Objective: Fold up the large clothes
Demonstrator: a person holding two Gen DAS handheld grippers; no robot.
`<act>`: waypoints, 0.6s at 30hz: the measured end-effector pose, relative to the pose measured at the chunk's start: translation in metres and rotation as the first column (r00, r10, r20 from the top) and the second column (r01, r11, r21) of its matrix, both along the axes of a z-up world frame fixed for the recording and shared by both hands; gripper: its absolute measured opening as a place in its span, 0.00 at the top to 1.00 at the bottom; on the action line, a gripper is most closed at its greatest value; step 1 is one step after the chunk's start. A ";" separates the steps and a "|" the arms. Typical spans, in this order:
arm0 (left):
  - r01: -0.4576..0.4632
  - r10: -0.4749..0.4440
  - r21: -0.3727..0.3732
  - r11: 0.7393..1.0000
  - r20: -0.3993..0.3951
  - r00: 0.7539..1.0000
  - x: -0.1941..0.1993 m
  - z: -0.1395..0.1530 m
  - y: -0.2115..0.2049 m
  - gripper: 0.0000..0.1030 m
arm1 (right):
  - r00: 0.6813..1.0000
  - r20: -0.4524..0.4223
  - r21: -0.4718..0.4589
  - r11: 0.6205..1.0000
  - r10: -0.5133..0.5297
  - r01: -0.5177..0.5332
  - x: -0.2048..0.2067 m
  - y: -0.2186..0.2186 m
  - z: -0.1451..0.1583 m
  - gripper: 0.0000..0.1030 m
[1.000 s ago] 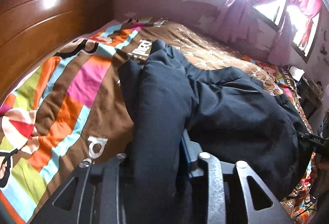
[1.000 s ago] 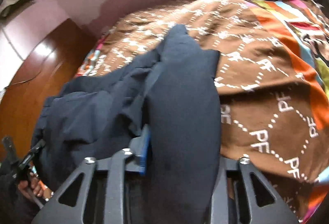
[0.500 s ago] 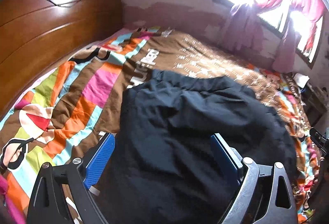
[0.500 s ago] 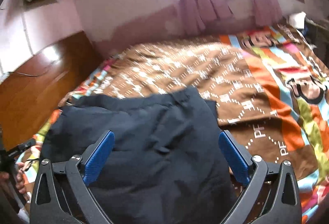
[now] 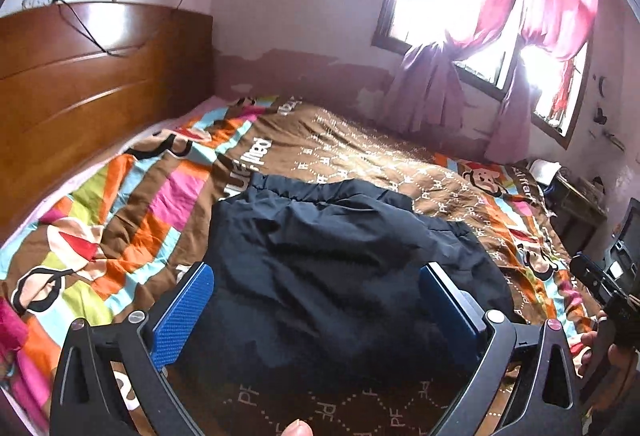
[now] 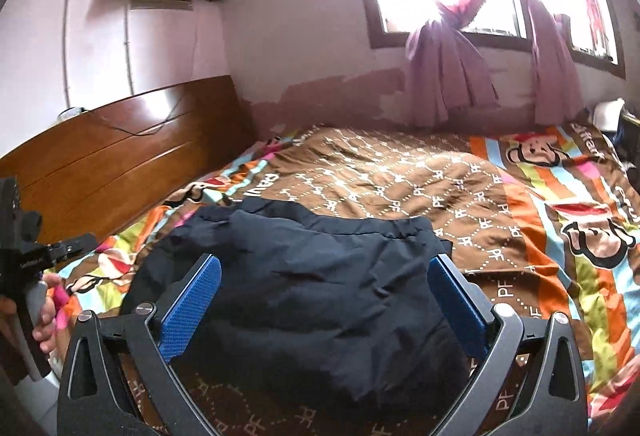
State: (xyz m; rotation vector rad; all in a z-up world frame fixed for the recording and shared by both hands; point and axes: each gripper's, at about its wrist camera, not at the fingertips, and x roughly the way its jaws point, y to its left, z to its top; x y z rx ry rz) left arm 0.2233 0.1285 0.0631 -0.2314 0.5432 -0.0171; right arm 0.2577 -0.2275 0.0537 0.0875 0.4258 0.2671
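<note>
1. Left gripper [image 5: 316, 300]: jaws spread wide, having just been opening; nothing is clamped between the blue pads [image 5: 182, 310], which stand clear of the cloth.
2. Right gripper [image 6: 324, 300]: jaws likewise spread wide and just opened; its blue pads [image 6: 192, 306] press on nothing.
3. Dark garment [image 5: 340, 268]: a navy, padded piece lying in a loose folded heap on the bed, directly ahead of and below both grippers. In each wrist view it fills the gap seen between the two fingers, yet it lies on the bedding beyond them, not in their grip. A gathered hem runs along its far edge [image 6: 352, 228].
4. Bedspread [image 5: 132, 211]: brown with white lettering and bright stripes with cartoon monkey heads; it shows under the near edge of the garment, close below the fingers, and spreads out to either side.
5. Wooden headboard [image 5: 92, 83]: to the left of both grippers, a dark cord trailing over its top.
6. Window with pink curtains [image 6: 452, 35]: well ahead of the grippers, past the far side of the bed; strong daylight washes out the panes.
7. Person's hand [image 6: 44, 300]: at the left edge of the right wrist view, holding the handle of the other gripper.
8. A fingertip [image 5: 296, 428] shows at the bottom edge of the left wrist view.
</note>
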 end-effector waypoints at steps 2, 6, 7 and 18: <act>0.020 -0.020 0.009 1.000 0.032 0.999 -0.015 0.002 -0.006 0.00 | 1.000 0.017 0.002 1.000 0.010 -0.010 -0.014 0.002 0.003 0.01; 0.041 -0.046 0.059 0.997 0.088 0.995 -0.044 0.006 -0.019 0.00 | 0.998 0.065 -0.004 1.000 0.014 -0.014 -0.047 0.008 0.007 0.01; 0.036 -0.043 0.074 0.997 0.096 0.994 -0.050 0.006 -0.022 0.00 | 0.997 0.072 -0.004 1.000 0.017 -0.016 -0.052 0.009 0.009 0.01; -0.027 0.002 0.193 0.981 0.127 0.992 -0.100 0.013 -0.049 0.00 | 0.992 0.127 0.047 0.999 0.014 -0.020 -0.109 0.012 0.006 0.01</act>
